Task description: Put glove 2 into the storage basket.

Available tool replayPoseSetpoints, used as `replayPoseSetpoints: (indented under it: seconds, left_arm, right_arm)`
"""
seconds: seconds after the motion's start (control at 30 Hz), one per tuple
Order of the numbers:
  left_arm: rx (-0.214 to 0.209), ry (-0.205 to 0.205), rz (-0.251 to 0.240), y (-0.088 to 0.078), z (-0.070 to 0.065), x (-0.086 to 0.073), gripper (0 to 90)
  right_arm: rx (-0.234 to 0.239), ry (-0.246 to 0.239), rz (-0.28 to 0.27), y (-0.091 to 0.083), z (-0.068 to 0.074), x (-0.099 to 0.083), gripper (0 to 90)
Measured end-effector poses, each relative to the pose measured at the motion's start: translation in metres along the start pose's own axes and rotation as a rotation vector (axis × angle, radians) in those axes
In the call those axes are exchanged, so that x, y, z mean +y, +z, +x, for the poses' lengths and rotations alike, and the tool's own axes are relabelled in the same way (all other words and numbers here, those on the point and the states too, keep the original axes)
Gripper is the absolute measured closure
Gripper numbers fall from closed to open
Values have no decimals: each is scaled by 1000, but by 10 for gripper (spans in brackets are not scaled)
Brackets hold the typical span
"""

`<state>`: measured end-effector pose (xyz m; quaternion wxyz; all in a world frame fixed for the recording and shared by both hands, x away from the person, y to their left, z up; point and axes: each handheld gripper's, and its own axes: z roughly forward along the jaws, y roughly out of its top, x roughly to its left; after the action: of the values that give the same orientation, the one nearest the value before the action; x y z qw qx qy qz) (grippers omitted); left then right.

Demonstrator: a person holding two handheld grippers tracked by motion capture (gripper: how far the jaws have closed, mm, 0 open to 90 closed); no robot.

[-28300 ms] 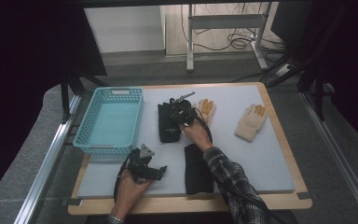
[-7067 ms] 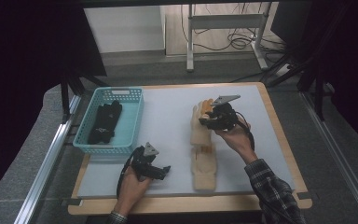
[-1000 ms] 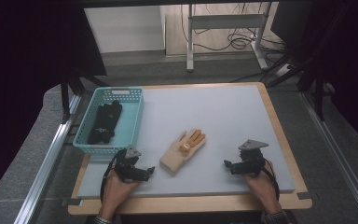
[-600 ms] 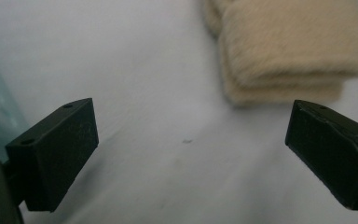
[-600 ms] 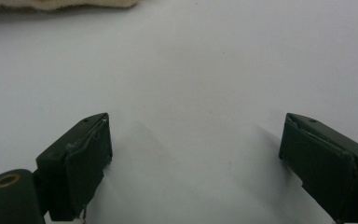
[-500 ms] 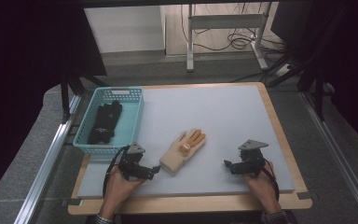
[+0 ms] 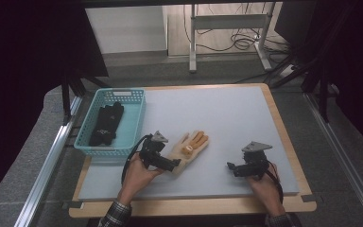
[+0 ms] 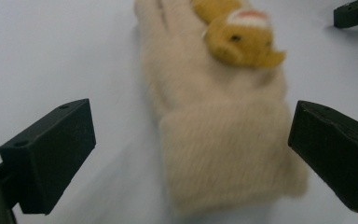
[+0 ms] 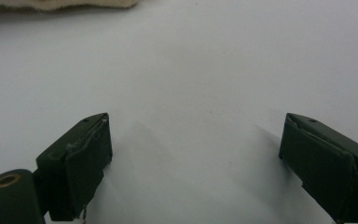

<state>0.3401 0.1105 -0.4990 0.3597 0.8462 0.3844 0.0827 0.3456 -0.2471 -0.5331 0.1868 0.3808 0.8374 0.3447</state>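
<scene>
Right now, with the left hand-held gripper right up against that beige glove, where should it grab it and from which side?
Grip the ribbed cuff, the glove's thickest, folded part and the end nearest the left hand-held gripper. Come in low from the cuff end, along the glove's length: the open jaws already straddle the cuff. The glove lies flat, so pinch across its width.

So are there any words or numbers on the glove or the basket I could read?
None can be read.
The cream glove carries an orange animal patch with a white band, but no letters are legible on it; it is blurred.
The turquoise basket has a pale tag on its far rim, too small to read.
The black gloves inside it show no print.
The left gripper and the right gripper bear no markings.
</scene>
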Motion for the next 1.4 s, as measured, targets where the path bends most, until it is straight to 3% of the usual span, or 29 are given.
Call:
replayPoseSetpoints:
  seconds: [0.23,0.37,0.47,0.63,0.73,0.83,0.9,1.03,1.13,1.33,1.4]
  left_arm:
    - [8,22,78,32,-9,21,12]
    - [11,25,108,43,-12,23,9]
    - [43,41,138,55,-14,23,15]
    - [58,55,159,62,-16,23,43]
    - [70,77,175,64,-19,25,89]
    - [60,91,186,62,-24,28,211]
    - [59,89,185,61,-26,28,240]
    - [53,97,178,58,-27,28,435]
    - [47,93,172,57,-28,28,516]
    - [23,79,159,54,-25,27,586]
    - [4,57,144,52,-21,28,591]
  right_arm:
    - [0,-2,0,0,0,0,90]
    - [1,0,0,0,0,0,90]
    - [1,0,0,0,0,0,90]
    - [0,0,0,0,0,0,90]
    - [0,1,0,0,0,0,90]
    - [0,0,1,0,0,0,90]
    - [0,0,0,0,0,0,90]
    - [1,0,1,0,0,0,90]
    - [1,0,1,0,0,0,90]
    - [0,0,1,0,0,0,90]
    - [0,0,0,0,0,0,90]
